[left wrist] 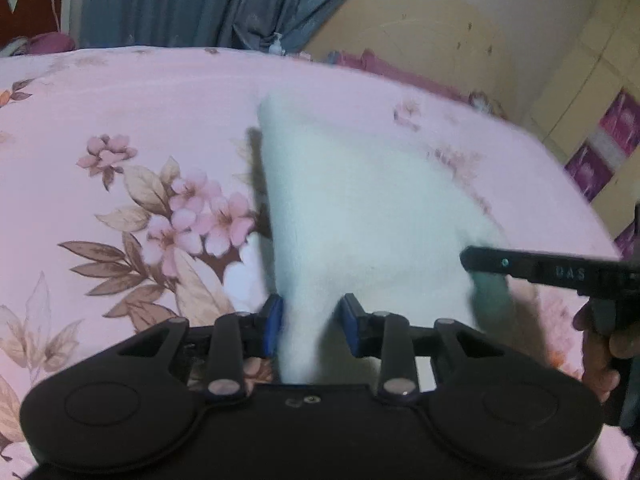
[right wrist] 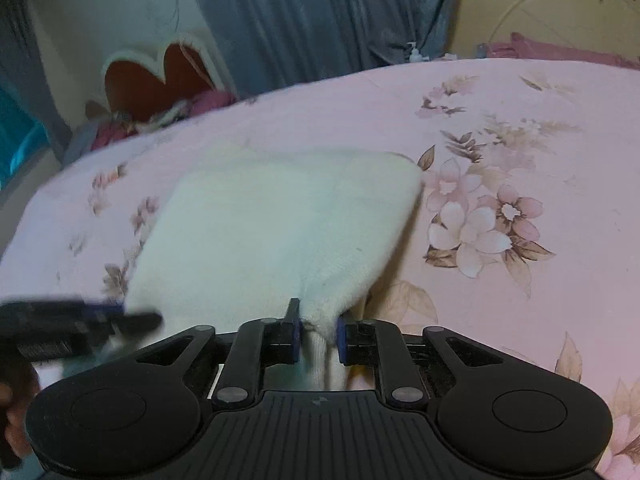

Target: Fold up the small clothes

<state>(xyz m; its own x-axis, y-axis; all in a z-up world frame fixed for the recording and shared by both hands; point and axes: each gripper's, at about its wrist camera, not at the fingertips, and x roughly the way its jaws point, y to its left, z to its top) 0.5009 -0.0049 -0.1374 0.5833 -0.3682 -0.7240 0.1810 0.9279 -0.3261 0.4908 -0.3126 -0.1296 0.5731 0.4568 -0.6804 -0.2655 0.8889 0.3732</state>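
The white cloth [left wrist: 360, 208] lies on the pink flowered bedsheet [left wrist: 140, 92], and both grippers hold it by a near corner. In the left wrist view the left gripper [left wrist: 310, 326] has its blue pads [left wrist: 274, 326] on each side of a narrow bunch of the cloth; the fabric passes between them and seems clamped, though the right pad has a small gap to the fabric, so the hold is not fully sure. The right gripper [left wrist: 476, 262] shows at the cloth's right edge, w/ its black finger over the fabric; its tip is blurred.

In the right wrist view the right gripper [right wrist: 318, 334] is closed on a pinched corner of the cloth [right wrist: 272, 224], pads touching the fabric both sides. The left gripper [right wrist: 132, 316] is at the cloth's left near edge, blurred. The rest of the cloth spreads away from the grippers, flat on the bedsheet [right wrist: 520, 120]. Behind the bedsheet hangs a grey-blue curtain [right wrist: 312, 12].
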